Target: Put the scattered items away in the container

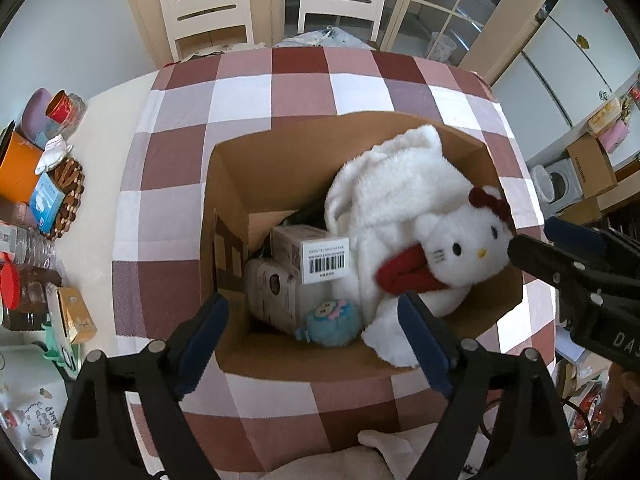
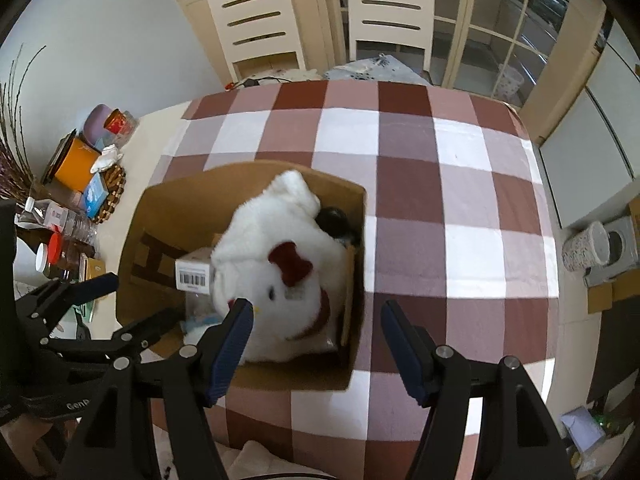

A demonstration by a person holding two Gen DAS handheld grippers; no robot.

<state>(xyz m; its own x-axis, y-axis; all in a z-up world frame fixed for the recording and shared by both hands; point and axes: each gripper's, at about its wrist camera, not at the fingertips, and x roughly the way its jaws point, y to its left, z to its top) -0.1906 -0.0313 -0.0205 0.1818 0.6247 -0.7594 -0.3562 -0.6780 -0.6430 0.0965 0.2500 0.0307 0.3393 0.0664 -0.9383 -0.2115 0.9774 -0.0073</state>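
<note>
An open cardboard box (image 1: 228,184) (image 2: 168,200) sits on the checked tablecloth (image 1: 280,92). Inside lie a white cat plush with a red bow (image 1: 452,236) (image 2: 280,272), a white carton with a barcode label (image 1: 312,252) (image 2: 192,272), a second pale carton (image 1: 276,296) and a small blue plush (image 1: 328,320). My left gripper (image 1: 314,332) is open and empty above the box's near edge. My right gripper (image 2: 316,336) is open and empty above the box's near right corner; it also shows at the right of the left wrist view (image 1: 560,256).
Jars, bottles, an orange container (image 1: 18,168) and small boxes crowd the table's left side. Two cream chairs (image 2: 256,20) stand beyond the far edge. Cardboard boxes and a patterned bin (image 2: 584,248) stand on the floor to the right.
</note>
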